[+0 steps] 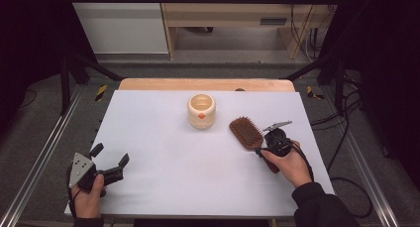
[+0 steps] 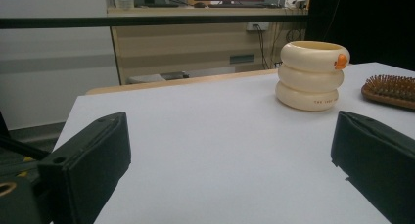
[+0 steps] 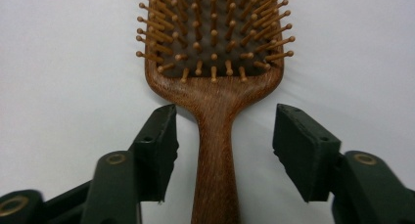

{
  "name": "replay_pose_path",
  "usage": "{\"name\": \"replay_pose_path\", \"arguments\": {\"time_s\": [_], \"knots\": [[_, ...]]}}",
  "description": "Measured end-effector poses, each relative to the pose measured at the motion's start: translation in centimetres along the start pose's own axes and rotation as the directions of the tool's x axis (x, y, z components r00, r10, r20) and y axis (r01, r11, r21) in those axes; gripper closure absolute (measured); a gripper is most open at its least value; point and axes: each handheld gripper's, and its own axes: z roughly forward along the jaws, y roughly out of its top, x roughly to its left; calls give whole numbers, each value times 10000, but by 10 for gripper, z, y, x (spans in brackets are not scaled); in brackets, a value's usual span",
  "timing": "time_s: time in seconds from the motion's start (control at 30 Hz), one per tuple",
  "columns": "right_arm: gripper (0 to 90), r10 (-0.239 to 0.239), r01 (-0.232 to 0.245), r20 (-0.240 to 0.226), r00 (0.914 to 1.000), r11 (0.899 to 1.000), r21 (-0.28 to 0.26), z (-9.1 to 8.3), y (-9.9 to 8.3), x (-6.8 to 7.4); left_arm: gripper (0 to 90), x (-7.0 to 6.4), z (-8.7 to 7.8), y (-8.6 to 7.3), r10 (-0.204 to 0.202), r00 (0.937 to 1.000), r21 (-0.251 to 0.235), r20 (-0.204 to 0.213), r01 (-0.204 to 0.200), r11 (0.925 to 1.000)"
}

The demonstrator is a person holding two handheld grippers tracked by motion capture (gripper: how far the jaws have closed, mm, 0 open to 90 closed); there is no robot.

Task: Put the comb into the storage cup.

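- Hairbrush [image 1: 246, 132] of dark wood lies bristles-up on the right part of the white table [image 1: 163, 152], its head pointing toward the far side and its handle running back toward my right hand [image 1: 289, 163].
- In the right gripper view I see the hairbrush [image 3: 215, 87] straight ahead, the handle passing down the middle between my two jaws, with bare table showing on either side of it.
- My right gripper [image 1: 267, 143] sits over that handle with its jaws spread wide, one on each side; neither pad touches the wood, so nothing is gripped.
- Just beyond the brush head, to its left, stands a cream ribbed cup [image 1: 201, 110] with a small orange mark on its front; it is near the brush but not touching it.
- From the left gripper view the cream ribbed cup [image 2: 311, 75] stands upright on the table, with the bristled edge of the hairbrush [image 2: 390, 89] just beside it at the right margin.
- My left gripper [image 1: 110, 156] is at the near left corner of the table, well apart from both things, held in my left hand [image 1: 88, 197], jaws released and wide with nothing between them.
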Motion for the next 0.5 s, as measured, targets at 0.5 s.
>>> {"name": "replay_pose_path", "arguments": {"time_s": [0.5], "knots": [[564, -241, 245, -92, 9997, 9987, 454, 6, 0, 0, 14, 0, 0, 0, 2, 10000, -3, 5, -2, 10000]]}}
